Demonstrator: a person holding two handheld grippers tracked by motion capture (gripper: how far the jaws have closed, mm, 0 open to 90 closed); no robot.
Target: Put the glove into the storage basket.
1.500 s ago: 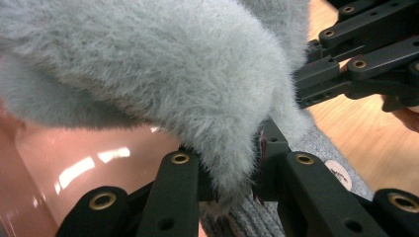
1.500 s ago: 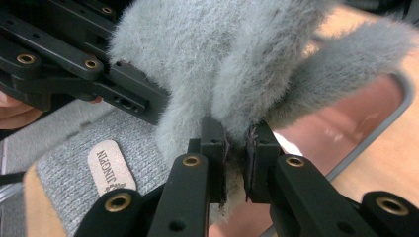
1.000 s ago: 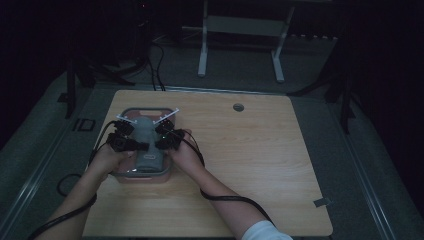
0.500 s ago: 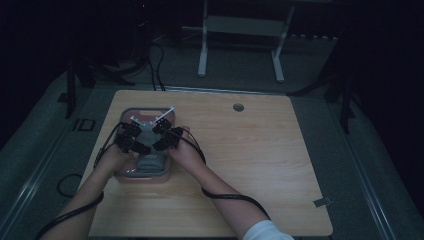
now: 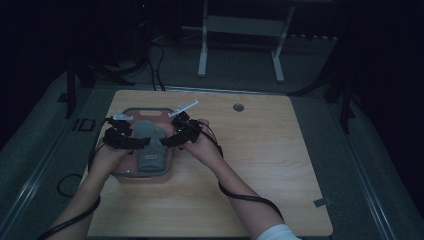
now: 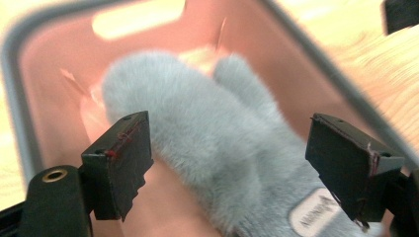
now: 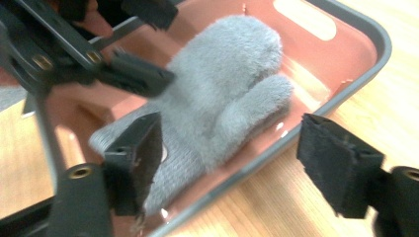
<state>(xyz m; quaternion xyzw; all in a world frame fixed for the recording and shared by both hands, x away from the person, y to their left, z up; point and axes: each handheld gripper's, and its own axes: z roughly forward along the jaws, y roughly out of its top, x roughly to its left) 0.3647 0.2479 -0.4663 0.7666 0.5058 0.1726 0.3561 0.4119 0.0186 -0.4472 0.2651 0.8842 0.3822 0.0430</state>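
Left gripper (image 6: 232, 173) and right gripper (image 7: 247, 168) — both jaws wide, empty — hover over the fluffy grey mitten (image 5: 149, 145). It lies flat inside the pink grey-rimmed plastic tray (image 5: 150, 111) on the wooden tabletop (image 5: 280, 165). Likely soft, light, limp — pinch the knit cuff.

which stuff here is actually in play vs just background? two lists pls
In play:
- grey fuzzy mitten, lying in the tray
- pink tray with grey rim
- left gripper, open, jaws either side of the mitten
- right gripper, open, jaws astride the tray rim

Background:
- round grommet in the table
- white stand legs on the floor beyond
- floor cables
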